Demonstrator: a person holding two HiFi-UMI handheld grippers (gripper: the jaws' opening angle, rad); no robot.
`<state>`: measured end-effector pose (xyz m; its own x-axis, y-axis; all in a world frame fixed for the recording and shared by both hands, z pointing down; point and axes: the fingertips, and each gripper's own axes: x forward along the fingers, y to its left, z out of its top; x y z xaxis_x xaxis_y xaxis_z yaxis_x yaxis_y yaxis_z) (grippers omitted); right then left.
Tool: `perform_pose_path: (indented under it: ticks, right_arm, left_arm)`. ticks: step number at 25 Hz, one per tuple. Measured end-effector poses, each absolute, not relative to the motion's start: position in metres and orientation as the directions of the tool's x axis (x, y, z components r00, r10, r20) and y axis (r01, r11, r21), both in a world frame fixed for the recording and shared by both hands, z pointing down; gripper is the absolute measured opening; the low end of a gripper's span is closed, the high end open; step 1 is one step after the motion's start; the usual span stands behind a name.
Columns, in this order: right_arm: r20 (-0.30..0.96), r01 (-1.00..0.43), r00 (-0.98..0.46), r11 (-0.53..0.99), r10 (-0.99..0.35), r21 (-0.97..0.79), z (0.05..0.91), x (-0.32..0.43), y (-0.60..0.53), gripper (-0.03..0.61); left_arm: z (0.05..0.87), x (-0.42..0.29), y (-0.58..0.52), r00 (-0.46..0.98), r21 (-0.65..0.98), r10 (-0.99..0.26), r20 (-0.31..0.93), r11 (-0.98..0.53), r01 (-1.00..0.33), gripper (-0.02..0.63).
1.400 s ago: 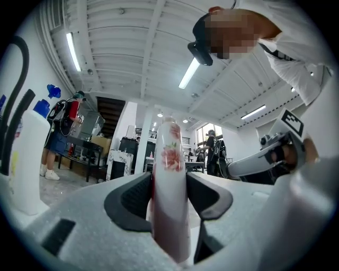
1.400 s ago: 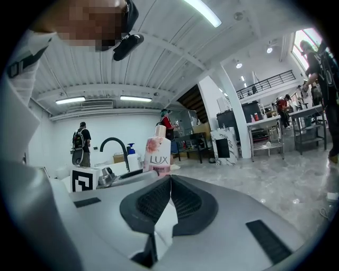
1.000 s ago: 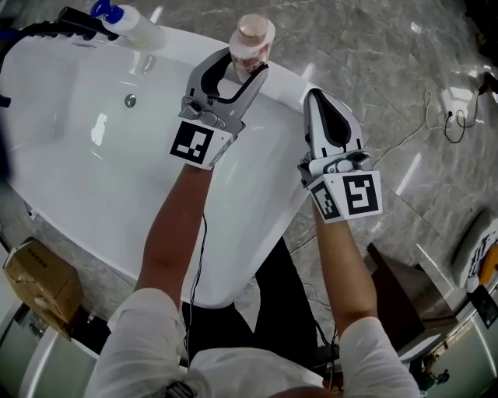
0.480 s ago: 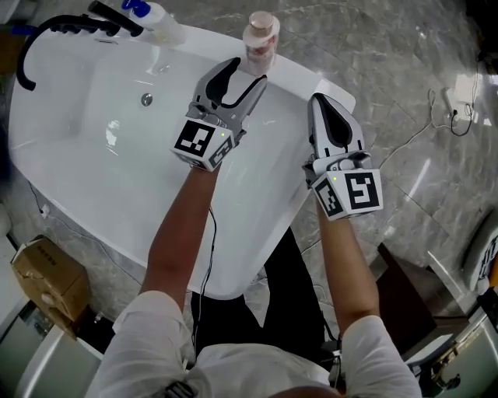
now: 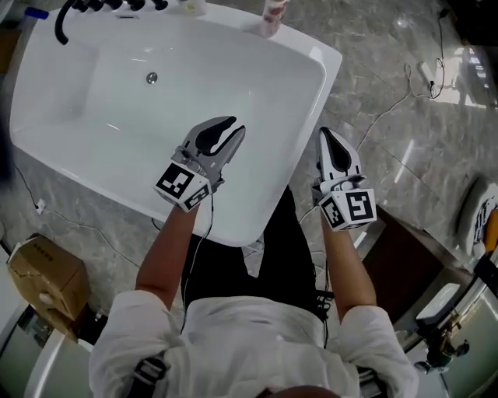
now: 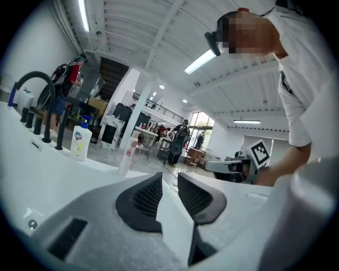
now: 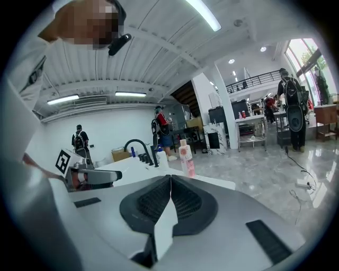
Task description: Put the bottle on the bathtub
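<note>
L gripper (image 5: pixel 232 129): jaws a narrow gap apart, nothing betw. them, over the bathtub (image 5: pixel 257 93) near side. R gripper (image 5: pixel 325 134): jaws pressed together, empty, just outside the rim. The bottle (image 5: pixel 271 17) stands upright on the far rim, well ahead of both.

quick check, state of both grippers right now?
Left gripper: tongs slightly open, holding nothing.
Right gripper: tongs closed, holding nothing.

Head camera steeply above bathtub (image 5: pixel 296 101)
</note>
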<state>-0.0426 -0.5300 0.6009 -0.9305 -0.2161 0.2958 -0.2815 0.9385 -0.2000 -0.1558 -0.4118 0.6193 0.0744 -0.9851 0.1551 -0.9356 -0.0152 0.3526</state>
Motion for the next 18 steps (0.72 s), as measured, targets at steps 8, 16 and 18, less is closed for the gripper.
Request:
perform_pose_path:
  ticks: [8,16,18]
  right_arm:
    - [0.212,-0.265,-0.948,0.959,-0.239,-0.102,0.447,-0.006,-0.373,0.014]
    - [0.054,-0.283,-0.958,0.959,-0.281,-0.034,0.279,0.04,-0.276,0.014]
    - [0.03,-0.281,-0.959,0.96,-0.28,-0.019,0.256,0.054,-0.26,0.014]
  left_arm:
    - [0.481,-0.151,-0.261,0.271,0.264,-0.952,0.138,-0.229,-0.937,0.03]
    - [0.362,-0.149,-0.143,0.276,0.26,-0.958,0.081,-0.247,-0.933,0.017]
    - [0.345,-0.142,-0.121,0.261,0.286,-0.963,0.065,-0.232,-0.93,0.017]
